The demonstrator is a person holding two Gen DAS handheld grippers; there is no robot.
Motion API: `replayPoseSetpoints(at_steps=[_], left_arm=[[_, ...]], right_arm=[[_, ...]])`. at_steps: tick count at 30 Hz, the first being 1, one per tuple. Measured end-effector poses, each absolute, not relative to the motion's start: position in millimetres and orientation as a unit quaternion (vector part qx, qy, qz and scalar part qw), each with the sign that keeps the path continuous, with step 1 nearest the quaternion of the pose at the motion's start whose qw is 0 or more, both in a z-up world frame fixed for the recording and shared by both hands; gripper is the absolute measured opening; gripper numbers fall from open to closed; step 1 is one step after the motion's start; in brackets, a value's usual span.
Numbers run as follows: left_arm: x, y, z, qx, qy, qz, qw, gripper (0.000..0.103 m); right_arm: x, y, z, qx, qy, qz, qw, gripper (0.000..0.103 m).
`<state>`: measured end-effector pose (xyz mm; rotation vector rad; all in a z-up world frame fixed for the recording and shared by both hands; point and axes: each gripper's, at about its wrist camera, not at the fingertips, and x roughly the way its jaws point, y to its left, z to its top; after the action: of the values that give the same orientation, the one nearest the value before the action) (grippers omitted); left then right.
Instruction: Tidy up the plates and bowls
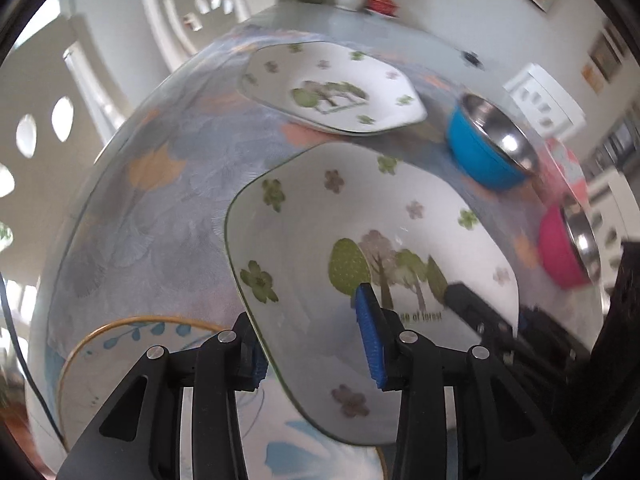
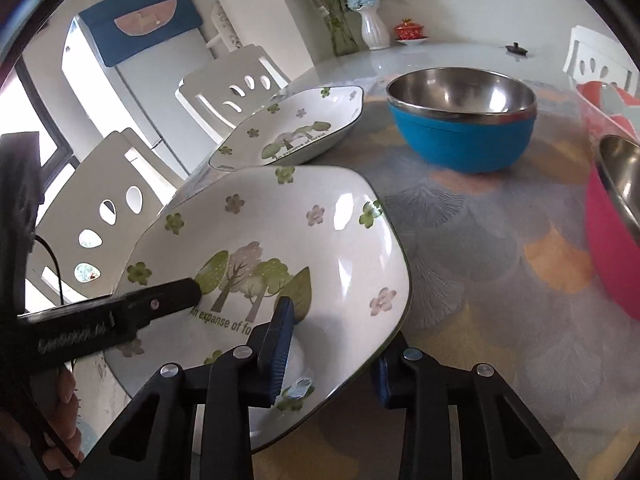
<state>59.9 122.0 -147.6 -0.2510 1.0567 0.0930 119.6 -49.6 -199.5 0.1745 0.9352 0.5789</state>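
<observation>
A squarish white plate with flowers and trees (image 1: 400,216) (image 2: 280,232) hangs tilted over the table, held from two sides. My left gripper (image 1: 304,306) is shut on its near-left rim, one blue pad inside the plate and the other beneath it. My right gripper (image 2: 334,332) is shut on the opposite rim in the same way. A matching flower plate (image 1: 332,88) (image 2: 288,132) rests on the table beyond. A blue steel-lined bowl (image 1: 484,148) (image 2: 464,140) and a pink one (image 1: 560,252) (image 2: 612,248) stand to the right.
A round gold-rimmed plate with blue leaves (image 1: 120,352) lies under the held plate's left edge. A white vase (image 2: 374,28) and a red cup (image 2: 408,30) stand at the table's far end. White chairs (image 2: 232,92) line the left side. A hand (image 2: 68,392) shows at lower left.
</observation>
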Motion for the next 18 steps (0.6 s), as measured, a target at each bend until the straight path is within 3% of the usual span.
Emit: replayPoseSetpoints(at_steps=[12,18], left_arm=[[32,100,-128,-0.109,0.473,0.000,0.874,0.035],[6,107,-115,-0.150,0.454,0.005,0.878,0.034]], right_arm=[[82,-78,-177,0.092,0.414,0.250,0.870,0.031],[67,-82,-153,0.077,0.387,0.278,0.876,0.031]])
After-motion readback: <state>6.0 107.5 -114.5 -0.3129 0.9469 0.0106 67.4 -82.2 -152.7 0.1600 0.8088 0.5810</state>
